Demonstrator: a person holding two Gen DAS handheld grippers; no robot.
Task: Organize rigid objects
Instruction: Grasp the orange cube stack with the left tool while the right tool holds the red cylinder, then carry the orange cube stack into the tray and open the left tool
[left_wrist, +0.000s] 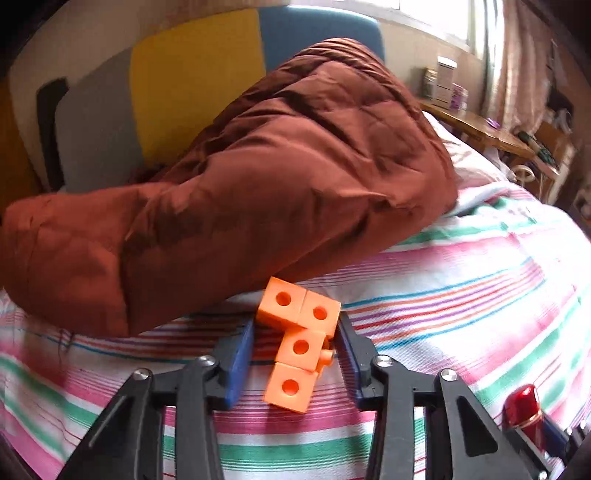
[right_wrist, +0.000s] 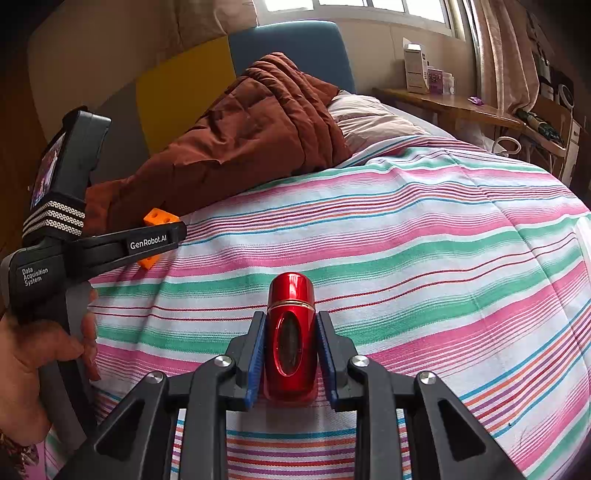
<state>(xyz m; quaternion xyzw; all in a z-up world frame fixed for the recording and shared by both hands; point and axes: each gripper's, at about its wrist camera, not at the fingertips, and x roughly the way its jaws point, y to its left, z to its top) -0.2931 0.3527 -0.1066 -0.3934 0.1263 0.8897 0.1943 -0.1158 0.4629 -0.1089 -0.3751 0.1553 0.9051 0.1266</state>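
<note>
An orange toy of joined cubes with round holes (left_wrist: 299, 343) lies on the striped bedsheet, between the blue pads of my left gripper (left_wrist: 295, 332). The jaws stand open around it; the right pad is close to the cubes, the left pad stands apart. In the right wrist view the orange toy (right_wrist: 157, 218) shows partly behind the left gripper (right_wrist: 173, 236). My right gripper (right_wrist: 291, 328) is shut on a glossy red capsule-shaped bottle (right_wrist: 291, 339), held upright just above the sheet. The bottle also shows at the lower right of the left wrist view (left_wrist: 524, 410).
A bunched brown quilt (left_wrist: 240, 192) lies on the bed right behind the orange toy. The striped sheet (right_wrist: 424, 258) stretches out to the right. A wooden side table (right_wrist: 454, 107) with boxes stands at the far right. A yellow, grey and blue headboard (left_wrist: 195, 74) is behind.
</note>
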